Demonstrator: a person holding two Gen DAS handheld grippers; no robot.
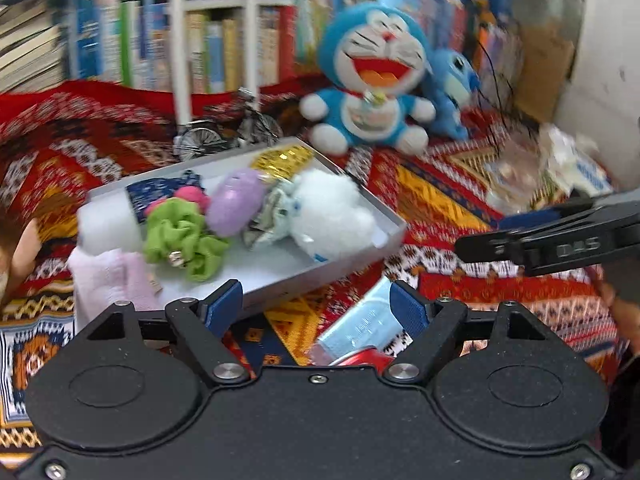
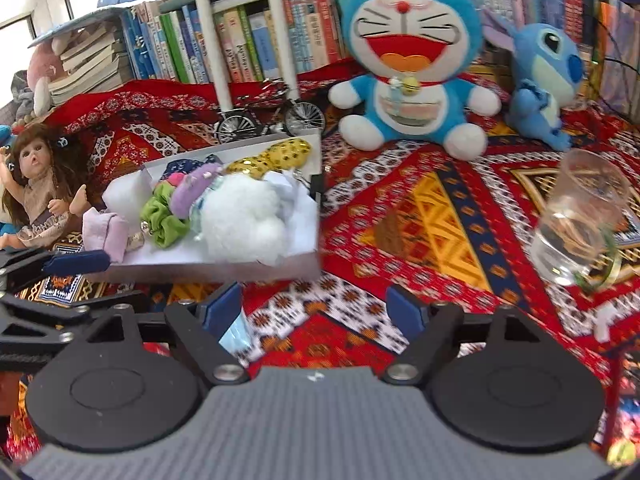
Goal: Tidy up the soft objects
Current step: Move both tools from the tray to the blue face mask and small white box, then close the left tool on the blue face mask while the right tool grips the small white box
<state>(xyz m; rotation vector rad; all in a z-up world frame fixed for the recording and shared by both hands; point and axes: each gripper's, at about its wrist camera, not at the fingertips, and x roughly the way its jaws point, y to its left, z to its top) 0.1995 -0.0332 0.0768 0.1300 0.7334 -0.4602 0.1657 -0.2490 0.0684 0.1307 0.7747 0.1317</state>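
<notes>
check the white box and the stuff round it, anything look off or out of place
The pale pink cloth hangs over the white box edge instead of lying inside. A blue face mask lies outside on the patterned cloth, below the left claw.

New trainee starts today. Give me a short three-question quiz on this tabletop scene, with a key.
1. True or false: the green scrunchie lies inside the white box.
2. Which stands nearest the clear glass? A) the doll B) the blue long-eared plush C) the toy bicycle
3. Fill in: neither the left gripper nor the right gripper holds anything; both stand ____.

Key:
1. True; it sits beside the fluffy white plush.
2. B
3. open
</notes>
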